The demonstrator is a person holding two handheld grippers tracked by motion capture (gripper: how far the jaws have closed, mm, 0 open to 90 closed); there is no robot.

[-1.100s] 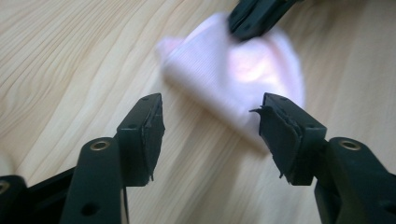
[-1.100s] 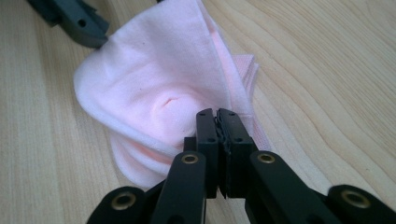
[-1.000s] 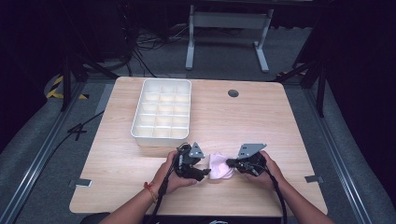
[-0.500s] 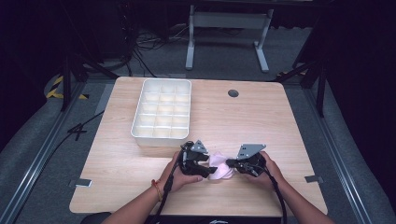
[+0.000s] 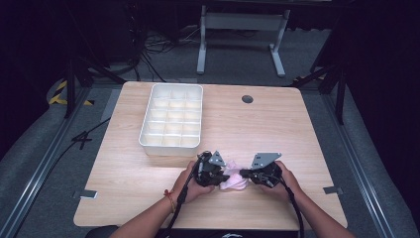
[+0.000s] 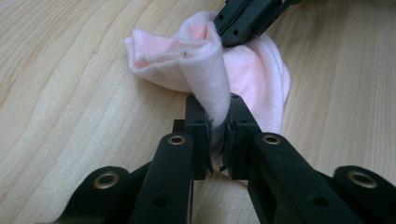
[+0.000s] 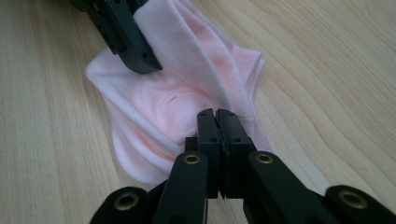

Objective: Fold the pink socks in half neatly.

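**Two grippers pinch one pink sock**

The pink sock (image 5: 234, 179) lies bunched on the wooden table (image 5: 277, 129), right between the two grippers. The left gripper (image 6: 217, 128) has just been closing its jaws, and now a fold of the sock stands up between its fingers (image 6: 197, 135), squeezed tight. The right gripper (image 7: 217, 122) has its jaws pressed together too. They look shut on a thin edge of the sock, but that cloth is hard to see at the tips. From the left gripper view, the other gripper's black fingers sit at the far side of the sock, touching it.

So the grabbing part looks done — both grippers seem to have a hold, one on each side. What is left, I think, is the rest of the job: folding or rolling the sock into a small bundle. The white tray (image 5: 172, 119) with many little boxes sits well beyond the fingertips, and its boxes look empty. The sock likely goes there — it is not there yet.
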